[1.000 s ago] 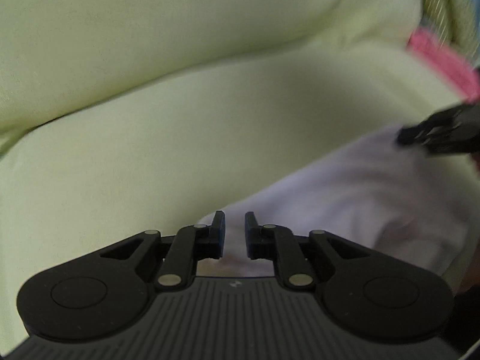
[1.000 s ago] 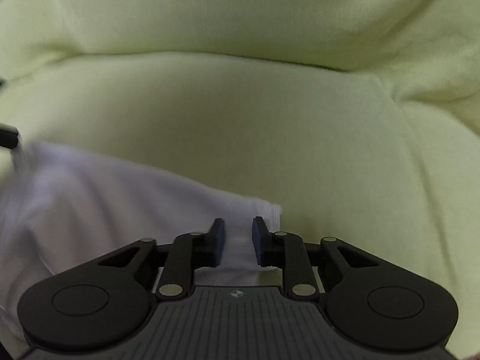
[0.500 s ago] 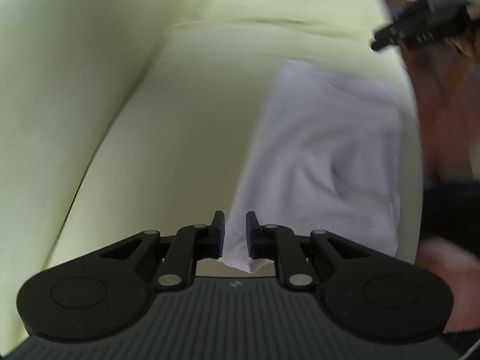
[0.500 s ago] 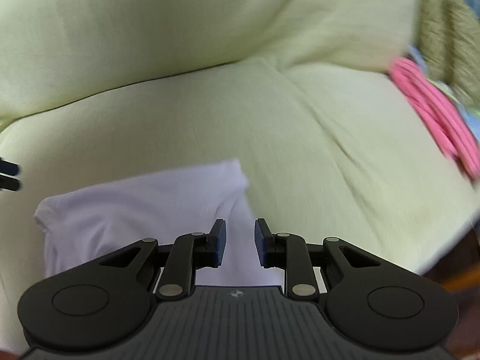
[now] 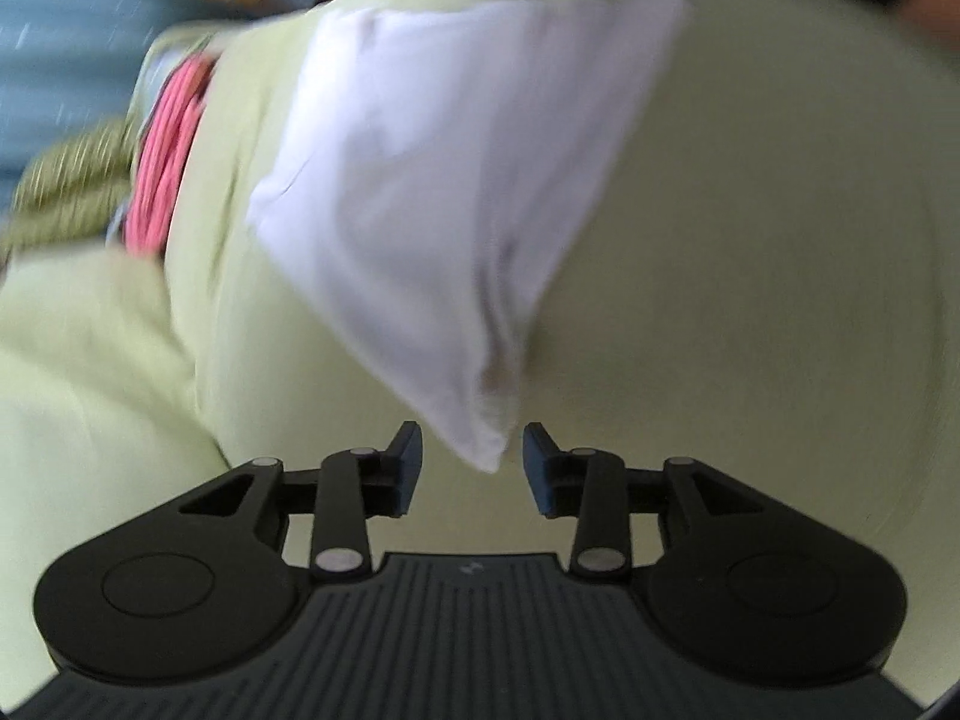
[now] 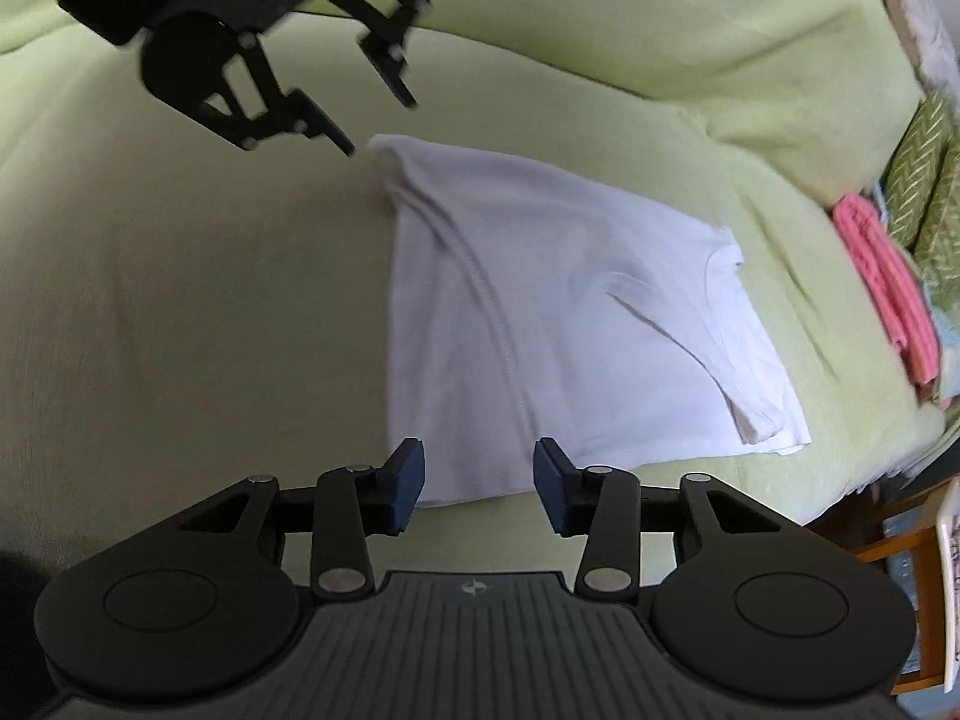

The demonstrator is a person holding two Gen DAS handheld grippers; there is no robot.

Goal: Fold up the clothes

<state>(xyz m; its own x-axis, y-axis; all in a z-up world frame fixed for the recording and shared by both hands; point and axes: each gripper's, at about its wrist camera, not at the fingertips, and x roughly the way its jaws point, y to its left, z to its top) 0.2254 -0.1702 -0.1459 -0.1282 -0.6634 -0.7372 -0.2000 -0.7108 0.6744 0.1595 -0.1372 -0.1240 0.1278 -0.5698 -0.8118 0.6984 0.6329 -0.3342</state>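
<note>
Opening left gripper (image 5: 471, 468), a corner of the white T-shirt (image 5: 456, 180) between unpressing pads, on the pale green sofa (image 5: 750, 240) | right view: right gripper (image 6: 478, 480) jaws opening over T-shirt's near edge, nothing gripped; folded pink garment (image 6: 888, 282) well apart.

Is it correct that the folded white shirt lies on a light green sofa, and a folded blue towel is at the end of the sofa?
Not quite. The folded cloth at the end of the sofa is pink, not blue; the right wrist view shows it. The rest is right: the folded white shirt lies on the light green sofa.
</note>
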